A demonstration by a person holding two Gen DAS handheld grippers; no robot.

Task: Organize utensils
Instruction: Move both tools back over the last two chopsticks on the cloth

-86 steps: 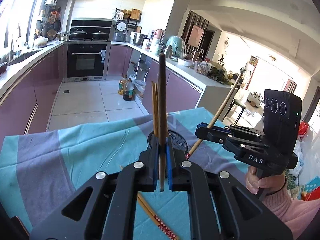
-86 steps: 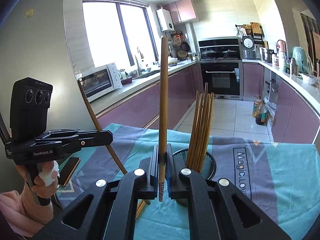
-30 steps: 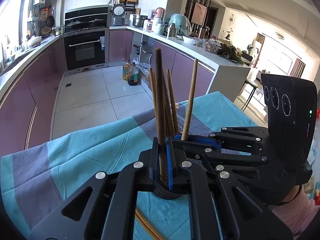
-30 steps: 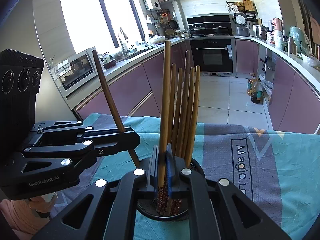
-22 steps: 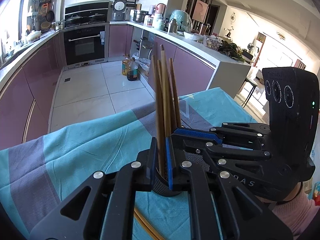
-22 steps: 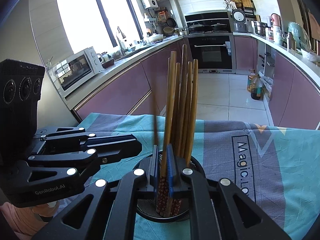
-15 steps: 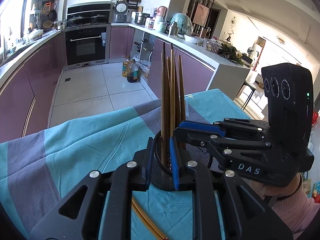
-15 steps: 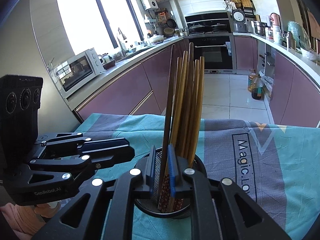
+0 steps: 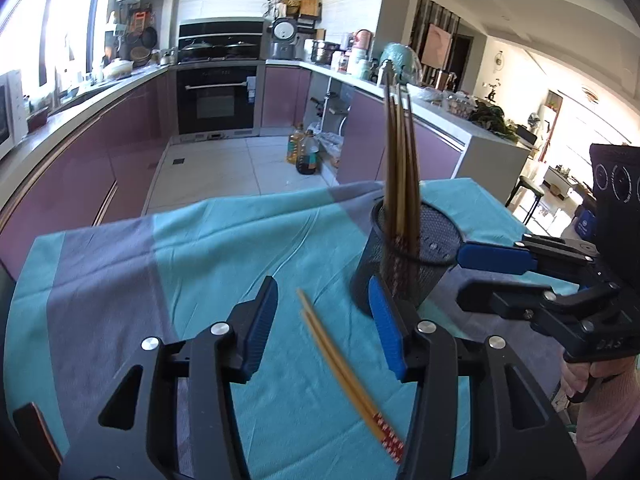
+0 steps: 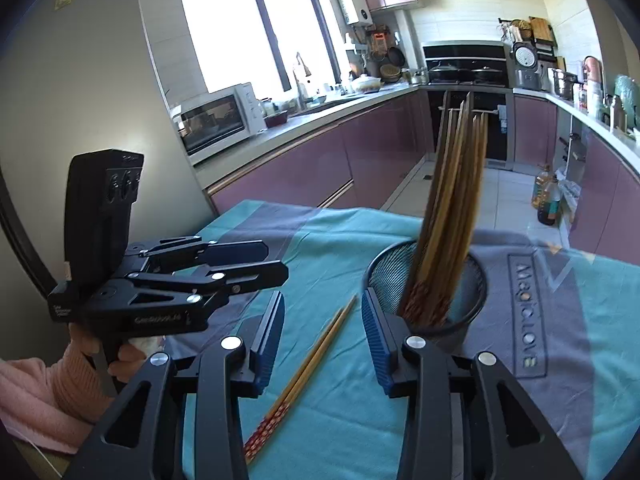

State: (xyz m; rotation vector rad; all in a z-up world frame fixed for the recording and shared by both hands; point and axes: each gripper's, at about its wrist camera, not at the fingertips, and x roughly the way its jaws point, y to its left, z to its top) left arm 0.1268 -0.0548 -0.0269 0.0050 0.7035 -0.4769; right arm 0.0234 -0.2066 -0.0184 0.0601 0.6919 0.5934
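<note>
Two grippers hang over the cloth [image 9: 200,248], jaws opening, nothing between them: the left gripper [image 9: 324,320] and right gripper [image 10: 322,332] both near the holder [image 10: 460,280]. Chopsticks [image 10: 452,208] stand in it; a loose pair [image 9: 340,364] lies just beside it.

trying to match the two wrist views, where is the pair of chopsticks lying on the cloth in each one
Left wrist view: the loose chopsticks lie lower centre, running from mid-frame down to the right, red patterned ends nearest the camera.
Right wrist view: the loose chopsticks lie lower centre, running down to the left.
Shared landmark: the black mesh holder, to their right in both.
</note>
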